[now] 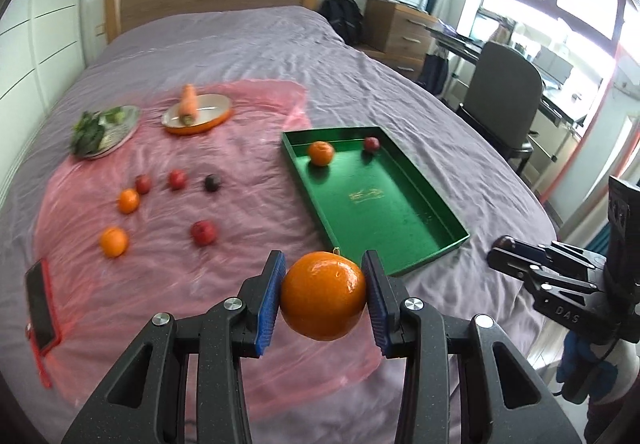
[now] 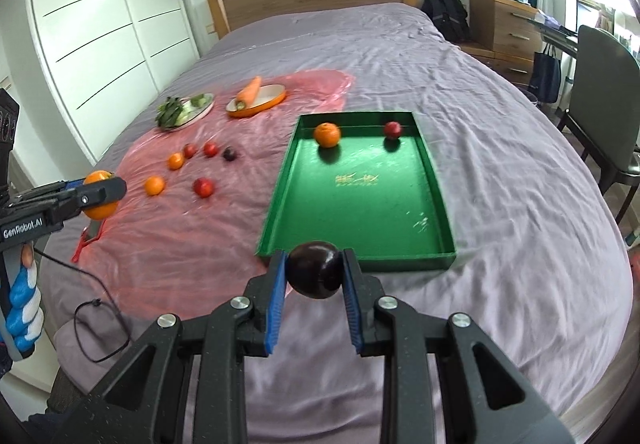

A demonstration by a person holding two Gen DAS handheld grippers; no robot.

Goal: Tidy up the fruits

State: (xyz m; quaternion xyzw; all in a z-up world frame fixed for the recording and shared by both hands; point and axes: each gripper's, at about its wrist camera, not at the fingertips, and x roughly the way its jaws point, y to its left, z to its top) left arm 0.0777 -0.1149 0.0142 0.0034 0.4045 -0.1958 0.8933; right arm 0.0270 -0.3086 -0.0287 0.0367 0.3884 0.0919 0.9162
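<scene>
Left tongs [image 1: 324, 296] grip orange [image 1: 323, 295]; right tongs [image 2: 315, 276] grip plum [image 2: 315, 275].

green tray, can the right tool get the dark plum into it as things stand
Probably yes: the right tool holds the dark round plum just short of the green rectangular tray, whose near end is bare, with nothing between them.

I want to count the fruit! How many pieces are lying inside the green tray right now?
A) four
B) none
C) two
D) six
C: the green tray holds just an orange and a red fruit by its far wall; the other fruits lie on the pink sheet or sit in the tools.
</scene>
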